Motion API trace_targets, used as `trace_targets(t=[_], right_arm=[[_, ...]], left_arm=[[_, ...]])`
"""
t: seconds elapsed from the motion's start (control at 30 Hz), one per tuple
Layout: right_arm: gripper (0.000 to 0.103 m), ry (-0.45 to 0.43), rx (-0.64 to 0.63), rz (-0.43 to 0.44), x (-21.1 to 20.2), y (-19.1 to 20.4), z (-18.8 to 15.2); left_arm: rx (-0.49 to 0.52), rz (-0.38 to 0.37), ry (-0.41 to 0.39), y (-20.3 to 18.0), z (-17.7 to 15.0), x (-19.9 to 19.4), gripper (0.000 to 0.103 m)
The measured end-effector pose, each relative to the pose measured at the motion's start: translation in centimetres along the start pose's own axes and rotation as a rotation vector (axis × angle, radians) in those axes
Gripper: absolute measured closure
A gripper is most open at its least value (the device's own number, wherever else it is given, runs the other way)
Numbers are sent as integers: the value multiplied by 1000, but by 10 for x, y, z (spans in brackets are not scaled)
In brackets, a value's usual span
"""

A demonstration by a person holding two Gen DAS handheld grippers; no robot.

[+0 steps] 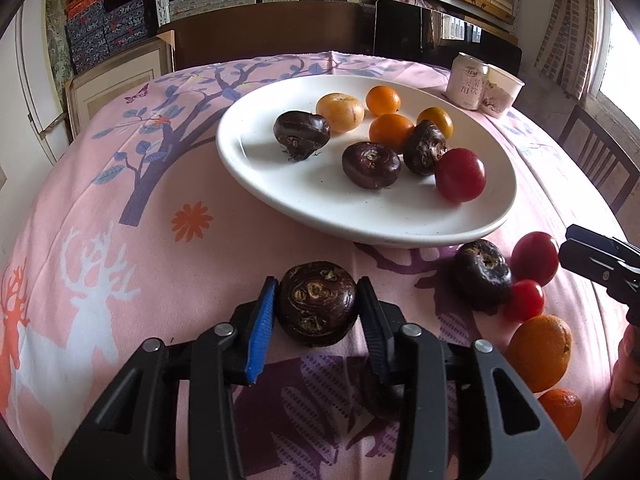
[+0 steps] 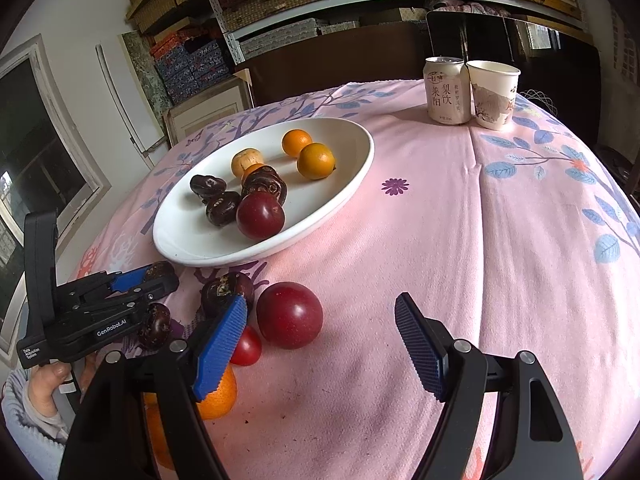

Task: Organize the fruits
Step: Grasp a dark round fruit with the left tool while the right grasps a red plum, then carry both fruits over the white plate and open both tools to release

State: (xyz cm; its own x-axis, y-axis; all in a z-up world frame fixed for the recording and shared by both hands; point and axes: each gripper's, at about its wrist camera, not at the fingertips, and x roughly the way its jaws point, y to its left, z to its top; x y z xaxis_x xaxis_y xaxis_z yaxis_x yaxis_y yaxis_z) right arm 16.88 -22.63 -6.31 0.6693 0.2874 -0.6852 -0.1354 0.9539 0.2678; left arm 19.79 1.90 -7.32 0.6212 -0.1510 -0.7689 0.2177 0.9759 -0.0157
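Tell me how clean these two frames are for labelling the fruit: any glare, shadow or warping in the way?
Left wrist view: strong fisheye bowing, window blown out at right, white plate bright but readable, water chestnut between the left gripper pads sharp. Right wrist view: same warping, dark corners, right gripper shadowing the tablecloth, orange partly hidden behind a finger.

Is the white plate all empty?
No, the white plate already holds three dark water chestnuts, four small oranges and one red tomato.
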Motion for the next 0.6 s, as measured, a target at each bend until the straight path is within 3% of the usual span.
trace_targets(t=[0.17, 0.33, 0.4, 0.6], right_arm=[[34, 12, -41, -30, 2, 4, -4], [35, 22, -93, -32, 5, 15, -8], [37, 27, -88, -18, 6, 15, -8], [54, 45, -67, 67, 11, 17, -7]], left_arm=[[-32, 14, -45, 9, -3, -16, 63], [-24, 7, -44, 6, -3, -16, 63], [-12, 5, -41, 3, -3, -15, 63], [11, -8, -26, -4, -5, -11, 63]])
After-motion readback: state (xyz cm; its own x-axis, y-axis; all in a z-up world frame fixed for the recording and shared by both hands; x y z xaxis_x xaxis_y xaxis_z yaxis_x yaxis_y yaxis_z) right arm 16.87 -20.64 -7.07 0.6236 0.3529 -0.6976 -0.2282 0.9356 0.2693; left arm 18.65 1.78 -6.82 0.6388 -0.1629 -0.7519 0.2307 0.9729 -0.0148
